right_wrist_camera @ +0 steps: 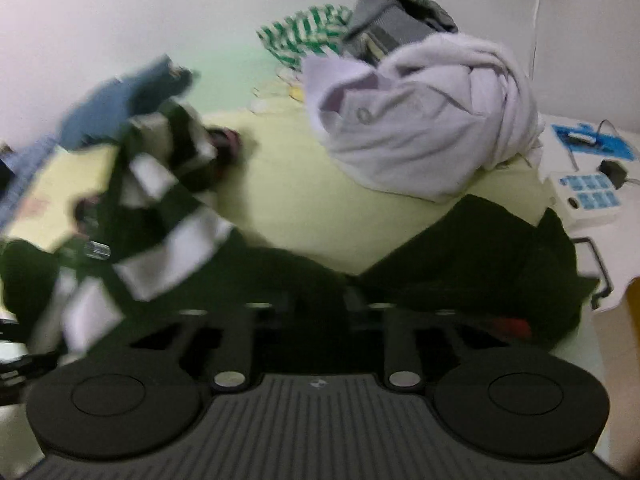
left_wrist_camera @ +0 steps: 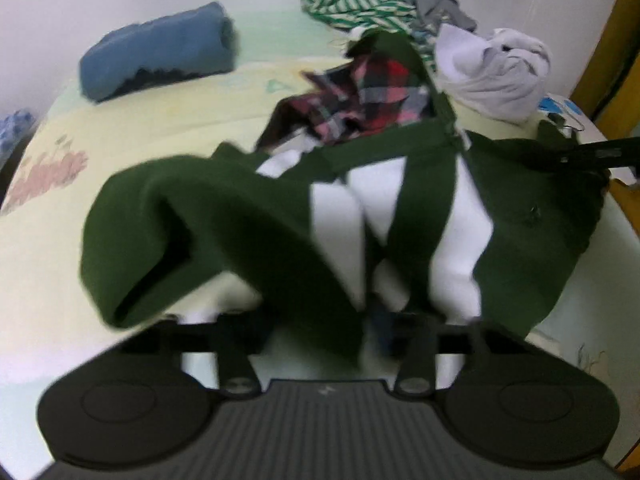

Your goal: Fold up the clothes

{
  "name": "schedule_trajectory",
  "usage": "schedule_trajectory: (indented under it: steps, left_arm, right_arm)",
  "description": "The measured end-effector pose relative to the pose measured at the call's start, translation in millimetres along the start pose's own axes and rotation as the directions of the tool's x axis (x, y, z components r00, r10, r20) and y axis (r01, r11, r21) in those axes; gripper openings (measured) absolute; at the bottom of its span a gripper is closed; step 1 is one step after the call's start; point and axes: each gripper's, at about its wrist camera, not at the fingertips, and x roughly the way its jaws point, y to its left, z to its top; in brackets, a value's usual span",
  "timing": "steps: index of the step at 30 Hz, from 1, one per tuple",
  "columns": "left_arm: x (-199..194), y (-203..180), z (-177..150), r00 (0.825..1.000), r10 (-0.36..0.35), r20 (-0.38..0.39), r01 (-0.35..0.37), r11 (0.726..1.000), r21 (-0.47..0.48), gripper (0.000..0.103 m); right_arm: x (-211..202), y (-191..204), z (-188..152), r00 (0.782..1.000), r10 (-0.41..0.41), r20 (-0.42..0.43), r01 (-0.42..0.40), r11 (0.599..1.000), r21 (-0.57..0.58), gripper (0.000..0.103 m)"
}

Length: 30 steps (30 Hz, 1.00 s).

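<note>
A dark green garment with white bands [left_wrist_camera: 248, 216] hangs stretched over the pale yellow bed [left_wrist_camera: 132, 120], blurred by motion. My left gripper [left_wrist_camera: 376, 320] is shut on its near edge, and the cloth hides the fingertips. At the right of the left wrist view, my right gripper [left_wrist_camera: 588, 156] holds the garment's far corner. In the right wrist view the green garment [right_wrist_camera: 480, 256] bunches at my right gripper [right_wrist_camera: 348, 286], which is shut on it. Its striped part [right_wrist_camera: 168, 240] swings at the left.
A folded blue cloth [left_wrist_camera: 160, 52] lies at the back left. A plaid shirt [left_wrist_camera: 368, 92], a crumpled white shirt [right_wrist_camera: 420, 128], a green-striped top [right_wrist_camera: 304, 36] and a grey garment [right_wrist_camera: 392, 20] are piled at the back. A white side table [right_wrist_camera: 588, 196] with a box stands to the right.
</note>
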Motion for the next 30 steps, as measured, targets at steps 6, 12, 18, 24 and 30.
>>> schedule_trajectory:
  steps: [6,12,18,24,30]
  left_arm:
    - [-25,14,13,0.996,0.034,0.081,-0.033,0.999,-0.023,0.014]
    - [-49,32,30,0.986,0.075,0.151,-0.07,0.997,-0.036,0.014]
    - [-58,60,55,0.973,0.135,0.189,-0.132,0.991,-0.026,0.014]
    - [-91,103,83,0.943,0.199,0.266,-0.177,0.979,-0.103,0.015]
    - [-79,124,63,0.96,0.21,0.183,-0.191,0.975,-0.116,0.016]
  right_arm:
    - [-67,1,-22,0.998,0.037,0.058,-0.038,0.999,0.011,0.014]
    - [-117,11,-63,0.996,0.088,0.012,-0.089,0.996,0.014,0.013]
    - [-121,71,-106,0.96,0.268,-0.078,-0.268,0.963,0.01,0.01]
    - [-132,94,-90,0.909,0.414,0.054,-0.417,0.904,0.089,0.007]
    - [-119,53,-78,0.986,0.082,0.144,-0.111,0.971,0.21,0.013]
